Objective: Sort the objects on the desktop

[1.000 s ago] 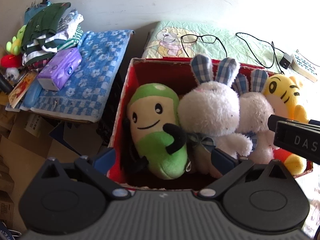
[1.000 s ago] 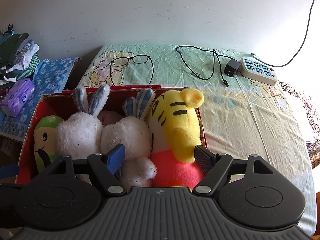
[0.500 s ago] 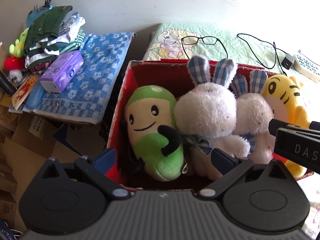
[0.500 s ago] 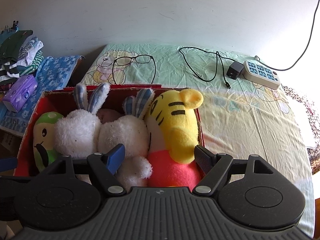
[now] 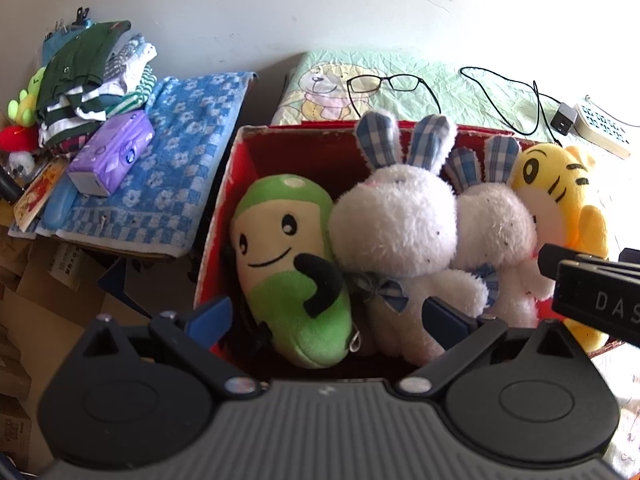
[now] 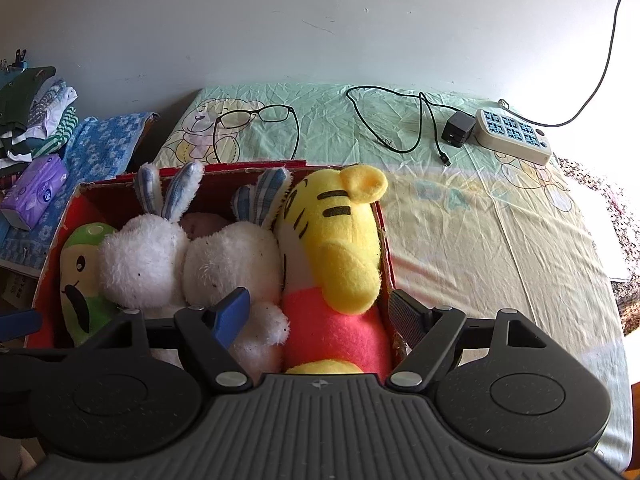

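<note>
My left gripper (image 5: 328,314) spread wide, nothing held, poised over near edge of red box (image 5: 240,168). Between its fingers: green plush (image 5: 288,256), big white rabbit (image 5: 396,232) pressed against it on right. My right gripper (image 6: 320,314) also spread, empty, over box's right end. Ahead of it: small white rabbit (image 6: 232,260), then yellow tiger plush (image 6: 340,236) against right wall. Beyond box on desk: glasses (image 6: 256,120), black cable (image 6: 400,120), charger (image 6: 458,130), power strip (image 6: 516,136).
</note>
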A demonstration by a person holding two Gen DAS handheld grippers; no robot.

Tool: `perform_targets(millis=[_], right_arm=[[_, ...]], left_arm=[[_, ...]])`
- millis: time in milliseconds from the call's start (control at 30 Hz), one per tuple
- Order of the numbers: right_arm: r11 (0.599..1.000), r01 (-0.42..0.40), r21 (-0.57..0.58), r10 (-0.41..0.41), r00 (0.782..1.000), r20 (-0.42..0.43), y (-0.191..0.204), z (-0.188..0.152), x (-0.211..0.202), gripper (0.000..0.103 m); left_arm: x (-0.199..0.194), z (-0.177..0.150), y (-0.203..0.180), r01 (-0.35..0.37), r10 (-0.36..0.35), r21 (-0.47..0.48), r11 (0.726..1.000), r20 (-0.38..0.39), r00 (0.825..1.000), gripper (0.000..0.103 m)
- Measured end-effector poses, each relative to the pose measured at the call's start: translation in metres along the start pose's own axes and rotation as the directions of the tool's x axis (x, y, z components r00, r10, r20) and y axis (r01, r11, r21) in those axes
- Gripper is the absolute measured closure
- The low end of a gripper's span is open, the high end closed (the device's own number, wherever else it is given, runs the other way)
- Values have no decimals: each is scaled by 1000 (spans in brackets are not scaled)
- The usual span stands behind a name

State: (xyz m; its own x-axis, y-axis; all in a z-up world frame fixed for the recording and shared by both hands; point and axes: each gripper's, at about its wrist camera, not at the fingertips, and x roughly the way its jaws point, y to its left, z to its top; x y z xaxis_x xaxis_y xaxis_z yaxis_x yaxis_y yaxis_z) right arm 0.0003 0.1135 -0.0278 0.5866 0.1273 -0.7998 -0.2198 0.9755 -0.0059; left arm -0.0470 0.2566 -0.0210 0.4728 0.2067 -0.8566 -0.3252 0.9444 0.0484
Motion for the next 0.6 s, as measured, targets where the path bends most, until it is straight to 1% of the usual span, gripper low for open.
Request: perform_targets(millis=[233,367,600], right_arm=[[1000,8,10,-8,1000,-3,0,-2,-2,24],[1000,-2,9,2,1000,-1,2,-2,-4,24],[1000,-16,24,16,1000,9,-1,-3,-6,24]], left_arm=[[2,-2,-1,12,-12,18,1000,-1,1000,1],[1,-1,0,17,-18,21,1000,3,1000,1],[0,0,5,-3,3,18,1000,3,1000,1]])
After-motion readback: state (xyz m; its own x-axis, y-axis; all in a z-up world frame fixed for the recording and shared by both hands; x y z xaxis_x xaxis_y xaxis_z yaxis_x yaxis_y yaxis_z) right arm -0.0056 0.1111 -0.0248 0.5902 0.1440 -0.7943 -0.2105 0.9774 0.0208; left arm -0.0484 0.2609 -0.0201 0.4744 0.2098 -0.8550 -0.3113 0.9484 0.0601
